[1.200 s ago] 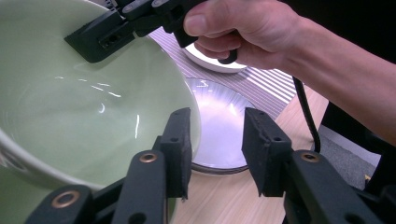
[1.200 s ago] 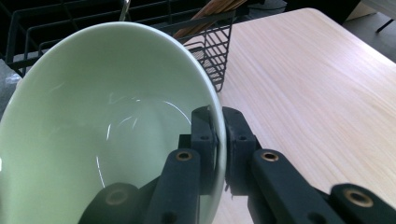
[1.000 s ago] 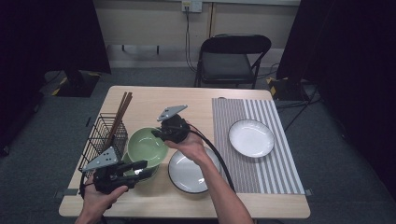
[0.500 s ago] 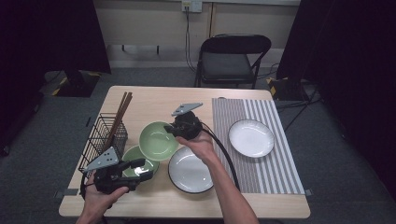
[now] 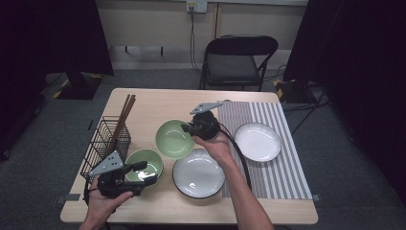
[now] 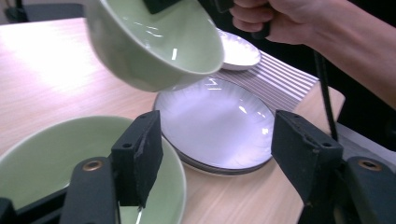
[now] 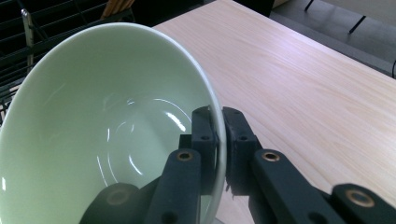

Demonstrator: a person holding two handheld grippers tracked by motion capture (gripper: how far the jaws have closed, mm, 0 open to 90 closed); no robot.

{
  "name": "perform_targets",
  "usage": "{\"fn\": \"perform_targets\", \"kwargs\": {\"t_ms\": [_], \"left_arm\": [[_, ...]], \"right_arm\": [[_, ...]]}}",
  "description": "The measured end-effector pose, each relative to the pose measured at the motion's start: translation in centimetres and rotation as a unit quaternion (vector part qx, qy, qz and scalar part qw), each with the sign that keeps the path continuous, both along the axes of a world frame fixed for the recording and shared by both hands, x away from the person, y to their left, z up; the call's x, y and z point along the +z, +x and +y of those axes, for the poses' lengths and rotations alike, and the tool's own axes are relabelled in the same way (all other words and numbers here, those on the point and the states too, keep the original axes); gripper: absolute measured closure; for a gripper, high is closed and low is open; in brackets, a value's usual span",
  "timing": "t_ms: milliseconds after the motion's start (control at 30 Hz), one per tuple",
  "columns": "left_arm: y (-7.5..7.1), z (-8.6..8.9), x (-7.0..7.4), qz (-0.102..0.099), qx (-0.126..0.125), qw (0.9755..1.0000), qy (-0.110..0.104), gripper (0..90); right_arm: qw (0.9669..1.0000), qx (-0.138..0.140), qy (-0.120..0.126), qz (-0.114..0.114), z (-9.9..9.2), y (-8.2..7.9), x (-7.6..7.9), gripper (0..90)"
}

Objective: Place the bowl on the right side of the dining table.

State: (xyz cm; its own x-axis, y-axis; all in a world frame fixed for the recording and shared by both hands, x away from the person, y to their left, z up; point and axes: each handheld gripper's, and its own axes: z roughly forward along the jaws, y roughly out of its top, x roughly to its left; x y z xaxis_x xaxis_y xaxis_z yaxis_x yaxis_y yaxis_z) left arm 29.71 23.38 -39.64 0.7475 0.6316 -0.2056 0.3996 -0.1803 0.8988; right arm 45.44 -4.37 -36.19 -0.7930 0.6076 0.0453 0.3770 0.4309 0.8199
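Note:
My right gripper (image 5: 187,128) is shut on the rim of a pale green bowl (image 5: 174,139), one jaw inside and one outside (image 7: 217,140). That bowl (image 7: 107,116) hangs tilted above the table. It also shows from below in the left gripper view (image 6: 154,46). A second green bowl (image 5: 146,163) rests on the table near the front left. My left gripper (image 5: 143,171) sits at its near rim, and its jaws have just been opening. They stand wide apart (image 6: 217,154), one over the bowl (image 6: 46,158), neither pad pressing on it.
A dark-rimmed white plate (image 5: 198,172) lies right of the resting bowl. A smaller white plate (image 5: 257,141) sits on a striped mat (image 5: 282,163). A black wire basket (image 5: 105,141) with chopsticks (image 5: 123,117) stands at the left edge. A chair (image 5: 237,60) stands behind the table.
The right gripper lifted the upper bowl off the lower one and carried it right. The left gripper's jaws spread apart at the lower bowl's rim; the left hand stayed put.

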Motion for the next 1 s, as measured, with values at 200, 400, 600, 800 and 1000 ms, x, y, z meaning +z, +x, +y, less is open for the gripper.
{"fn": "perform_targets", "kwargs": {"t_ms": [200,400,600,800,1000], "left_arm": [[0.2,0.1,-0.3,0.01,0.016,0.9998,0.004,30.6],[0.5,0.7,-0.3,0.014,0.022,0.9997,-0.003,30.6],[0.5,1.0,-0.1,0.01,0.025,0.9996,0.01,30.9],[0.6,1.1,-0.2,0.006,0.032,0.9994,0.013,30.6],[0.8,0.9,-0.6,0.01,0.031,0.9993,0.019,29.4]], "right_arm": [[0.9999,-0.013,-0.007,0.004,-1.2,0.4,0.1,84.4],[0.9993,-0.032,-0.015,0.005,-2.7,1.0,0.2,84.4],[0.9983,-0.057,-0.009,0.003,-4.7,1.1,0.5,84.4],[0.9964,-0.085,-0.001,0.001,-6.8,1.1,0.8,84.4],[0.9944,-0.106,0.001,0.002,-8.5,1.2,0.7,84.3]]}}
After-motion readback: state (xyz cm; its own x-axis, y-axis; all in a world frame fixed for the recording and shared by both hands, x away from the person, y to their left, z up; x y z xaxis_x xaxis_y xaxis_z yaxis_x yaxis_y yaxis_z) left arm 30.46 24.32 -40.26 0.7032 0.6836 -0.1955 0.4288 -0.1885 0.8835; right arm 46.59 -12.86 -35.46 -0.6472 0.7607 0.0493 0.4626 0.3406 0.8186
